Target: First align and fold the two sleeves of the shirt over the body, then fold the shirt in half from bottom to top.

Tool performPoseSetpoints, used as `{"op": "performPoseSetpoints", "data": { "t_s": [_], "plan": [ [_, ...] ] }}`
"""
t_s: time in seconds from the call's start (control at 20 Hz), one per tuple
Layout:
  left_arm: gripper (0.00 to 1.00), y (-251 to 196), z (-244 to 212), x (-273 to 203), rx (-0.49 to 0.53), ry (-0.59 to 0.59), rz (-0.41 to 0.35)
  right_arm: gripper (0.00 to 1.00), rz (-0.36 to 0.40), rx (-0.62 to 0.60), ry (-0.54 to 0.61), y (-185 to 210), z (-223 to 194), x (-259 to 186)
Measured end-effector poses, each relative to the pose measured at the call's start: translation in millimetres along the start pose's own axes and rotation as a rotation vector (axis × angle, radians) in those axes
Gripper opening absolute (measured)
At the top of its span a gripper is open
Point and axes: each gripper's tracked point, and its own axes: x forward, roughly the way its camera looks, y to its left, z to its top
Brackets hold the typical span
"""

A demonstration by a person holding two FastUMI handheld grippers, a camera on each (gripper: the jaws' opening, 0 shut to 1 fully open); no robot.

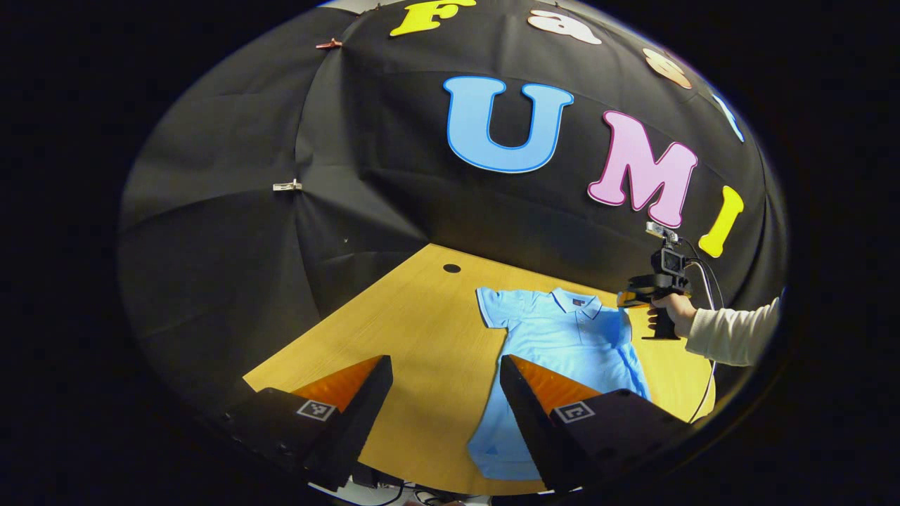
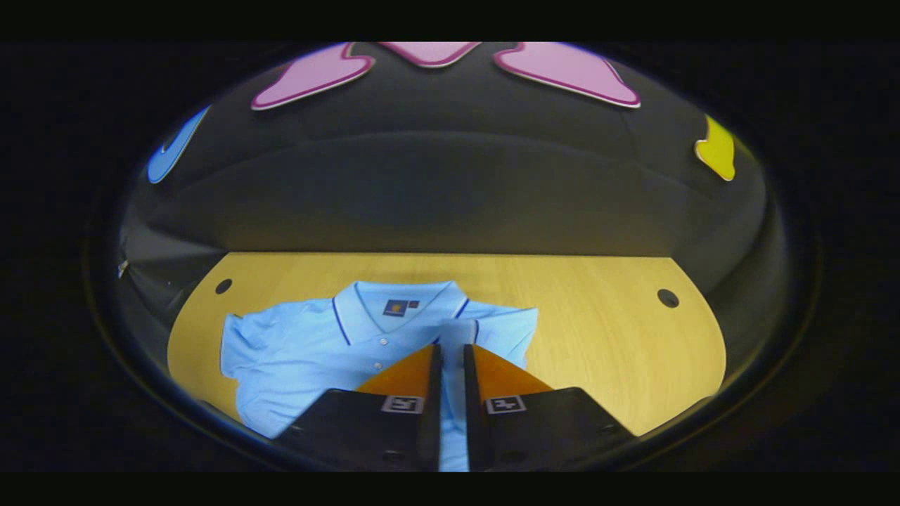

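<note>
- Right gripper (image 2: 450,351) — fingers drawn nearly together, a narrow slit between them through which pale fabric shows; it appears to pinch the right sleeve (image 2: 503,327), which lies turned inward over the body near the collar (image 2: 394,302). Whether both fingers truly press on cloth cannot be told for certain.
- Left gripper (image 1: 446,372) — fingers wide apart, holding nothing, poised above the near table edge beside the shirt's hem.
- Shirt (image 1: 555,351) — a light blue polo, laid flat on the wooden table (image 1: 422,330), collar toward the booth wall; the left sleeve (image 1: 496,306) lies spread outward, not yet folded.
- Right gripper as seen from the left gripper view (image 1: 633,295), held by a hand (image 1: 675,313) at the shirt's shoulder.
- Step in hand, by judgement — the first sleeve fold, at its laying-down. The next move calls for release, then the free claw taking the spread sleeve's cuff.
</note>
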Motion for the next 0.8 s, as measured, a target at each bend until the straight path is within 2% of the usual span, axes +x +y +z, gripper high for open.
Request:
{"op": "performPoseSetpoints", "data": {
  "t_s": [0.05,0.15,0.3,0.5,0.65,0.8],
  "plan": [
    [0.97,-1.3,1.2,4.8,0.0,-0.003,-0.008,0.51,0.013,-0.026,-0.004,8.5,-3.5,-2.6],
    [0.97,-8.5,8.0,20.1,0.0,-0.015,-0.033,0.99,0.025,-0.081,-0.034,16.4,-5.1,-21.1],
    [0.97,-25.4,19.3,57.2,0.001,-0.023,-0.076,0.98,0.032,-0.114,-0.087,11.6,-7.4,-60.7],
    [0.96,-41.6,29.0,122.6,-0.006,0.002,-0.1,0.99,0.006,-0.123,-0.124,-24.9,-15.7,-106.3],
    [0.96,-53.0,28.6,178.4,-0.02,0.039,-0.116,0.98,-0.012,-0.1,-0.151,-53.1,-24.1,-128.6],
    [0.97,-63.8,20.9,229.5,0.024,0.082,-0.13,0.98,-0.026,-0.063,-0.18,-83.6,-36.9,-138.6]
  ]
}}
